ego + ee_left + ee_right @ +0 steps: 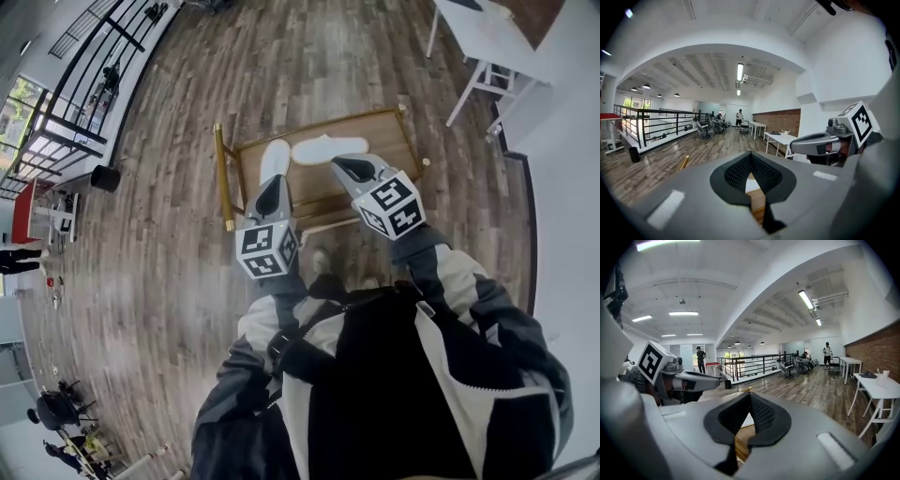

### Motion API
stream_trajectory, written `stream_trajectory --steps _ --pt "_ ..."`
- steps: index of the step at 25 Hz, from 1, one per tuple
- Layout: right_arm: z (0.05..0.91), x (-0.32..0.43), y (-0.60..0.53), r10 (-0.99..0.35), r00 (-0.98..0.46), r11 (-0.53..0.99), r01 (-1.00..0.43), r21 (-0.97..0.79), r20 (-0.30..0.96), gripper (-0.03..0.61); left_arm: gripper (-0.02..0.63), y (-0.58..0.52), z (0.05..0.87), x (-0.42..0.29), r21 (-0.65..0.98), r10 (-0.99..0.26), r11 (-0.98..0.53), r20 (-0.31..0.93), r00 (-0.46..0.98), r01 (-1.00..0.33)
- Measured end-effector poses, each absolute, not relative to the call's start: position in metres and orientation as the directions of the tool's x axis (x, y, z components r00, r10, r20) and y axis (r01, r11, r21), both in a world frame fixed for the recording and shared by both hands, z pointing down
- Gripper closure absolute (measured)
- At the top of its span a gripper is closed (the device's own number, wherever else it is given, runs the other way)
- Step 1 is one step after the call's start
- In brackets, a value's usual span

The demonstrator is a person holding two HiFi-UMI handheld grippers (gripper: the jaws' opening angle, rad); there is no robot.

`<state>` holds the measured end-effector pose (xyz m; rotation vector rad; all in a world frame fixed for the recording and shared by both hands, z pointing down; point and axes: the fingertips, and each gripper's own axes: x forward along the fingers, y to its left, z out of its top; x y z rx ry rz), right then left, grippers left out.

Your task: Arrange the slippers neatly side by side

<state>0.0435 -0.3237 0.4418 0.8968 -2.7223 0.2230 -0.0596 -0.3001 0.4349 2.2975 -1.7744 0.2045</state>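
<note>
Two white slippers lie on a low wooden table (375, 127) with gold legs. One slipper (274, 159) points away from me; the other slipper (328, 147) lies crosswise to its right, their far ends close together. My left gripper (274, 182) hovers over the near end of the first slipper, jaws shut and empty. My right gripper (341, 162) hangs just below the crosswise slipper, also shut and empty. In the left gripper view its shut jaws (751, 155) hide most of the table, and the right gripper (820, 143) shows beside it. In the right gripper view the left gripper (689, 379) shows at left.
A white table (487, 42) stands at the far right. A black railing (89, 56) and a black bin (105, 178) are at the left, on wooden flooring. A person (14, 258) stands at the far left edge. My feet (323, 262) are just before the low table.
</note>
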Motion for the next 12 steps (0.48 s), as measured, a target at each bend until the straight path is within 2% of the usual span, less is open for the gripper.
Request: stream_trajectory --steps 12 --pt "0.43 -0.016 -0.422 -0.63 -0.72 0.742 -0.669 -0.048 0.292 0.575 0.611 -0.401 0.437 -0.126 0.107 -0.911 -0.306 0.256 0.324 -0.946"
